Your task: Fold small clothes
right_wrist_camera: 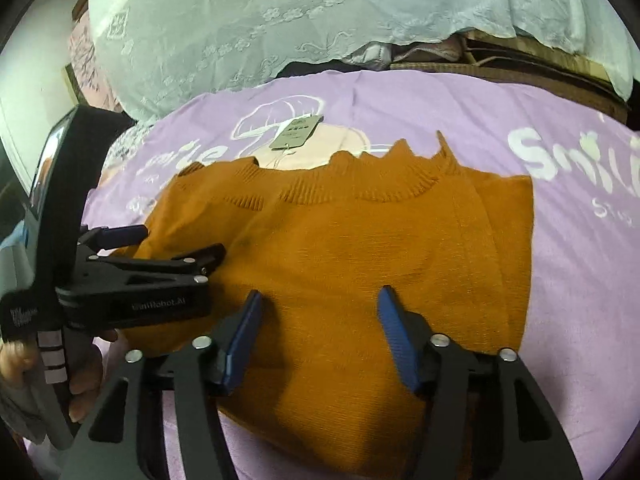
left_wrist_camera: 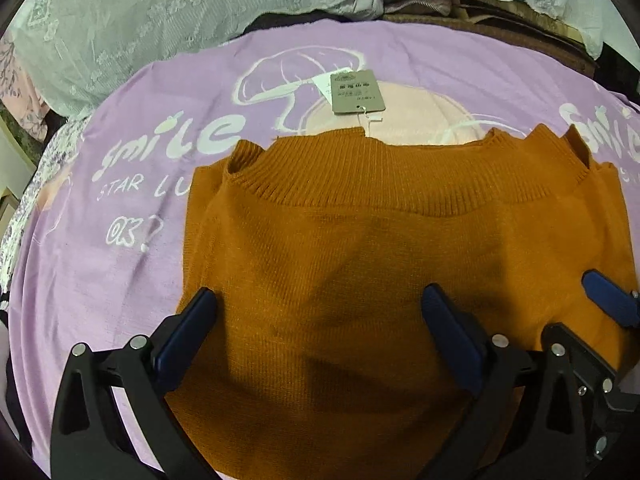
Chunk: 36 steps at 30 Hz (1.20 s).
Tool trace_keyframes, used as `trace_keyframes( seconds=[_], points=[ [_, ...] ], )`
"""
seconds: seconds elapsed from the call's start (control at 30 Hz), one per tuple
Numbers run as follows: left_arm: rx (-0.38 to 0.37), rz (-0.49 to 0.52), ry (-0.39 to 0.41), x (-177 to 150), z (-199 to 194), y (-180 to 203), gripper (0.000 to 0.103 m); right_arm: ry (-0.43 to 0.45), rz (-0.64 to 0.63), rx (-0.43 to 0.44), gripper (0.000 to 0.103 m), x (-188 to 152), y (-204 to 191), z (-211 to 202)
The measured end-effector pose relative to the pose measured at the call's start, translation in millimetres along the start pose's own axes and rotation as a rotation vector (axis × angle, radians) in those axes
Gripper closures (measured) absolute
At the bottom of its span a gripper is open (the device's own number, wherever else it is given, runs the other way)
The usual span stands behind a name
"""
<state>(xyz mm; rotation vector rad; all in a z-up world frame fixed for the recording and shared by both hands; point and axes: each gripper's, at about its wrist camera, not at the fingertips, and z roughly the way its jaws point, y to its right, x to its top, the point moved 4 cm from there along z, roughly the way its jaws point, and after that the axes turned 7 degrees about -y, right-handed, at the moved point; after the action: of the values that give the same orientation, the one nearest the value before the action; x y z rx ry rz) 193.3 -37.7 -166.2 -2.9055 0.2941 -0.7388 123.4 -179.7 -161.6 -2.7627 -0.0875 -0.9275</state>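
An orange knit sweater (left_wrist_camera: 360,248) lies flat on a purple sheet (left_wrist_camera: 120,264), sides folded in, ribbed collar at the far end. A grey hang tag (left_wrist_camera: 356,92) lies just beyond the collar. My left gripper (left_wrist_camera: 320,304) is open just above the sweater's lower left part, jaws wide apart and empty. My right gripper (right_wrist_camera: 318,304) is open and empty above the sweater (right_wrist_camera: 360,248) at its near middle. The left gripper (right_wrist_camera: 180,248) shows at the left in the right wrist view, over the sweater's left edge. The right gripper's blue fingertip (left_wrist_camera: 608,296) shows at the right in the left wrist view.
The purple sheet (right_wrist_camera: 580,280) carries white "smile" lettering and a mushroom drawing. A pale embroidered cover (left_wrist_camera: 160,32) over a pile stands at the far edge. Brown folded items (right_wrist_camera: 500,64) lie at the far right.
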Motion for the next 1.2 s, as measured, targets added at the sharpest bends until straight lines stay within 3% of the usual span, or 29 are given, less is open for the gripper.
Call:
trace_keyframes(
  seconds=[0.17, 0.3, 0.87, 1.2],
  points=[
    [-0.028, -0.017, 0.059, -5.5, 1.7, -1.8, 0.004, -0.021, -0.062, -0.027, 0.021, 2.8, -10.3, 7.9],
    [-0.056, -0.036, 0.067, -6.0, 3.2, -4.6, 0.004, -0.024, -0.065, -0.027, 0.019, 4.7, -10.3, 10.1],
    [-0.053, -0.043, 0.060, -6.9, 2.6, -5.3, 0.004, -0.022, -0.064, -0.022, 0.017, 4.2, -9.7, 10.0],
    [-0.119, 0.008, 0.006, -2.1, 0.4, -9.5, 0.004, -0.041, -0.131, -0.163, 0.009, -1.8, -28.1, 9.3]
  ],
)
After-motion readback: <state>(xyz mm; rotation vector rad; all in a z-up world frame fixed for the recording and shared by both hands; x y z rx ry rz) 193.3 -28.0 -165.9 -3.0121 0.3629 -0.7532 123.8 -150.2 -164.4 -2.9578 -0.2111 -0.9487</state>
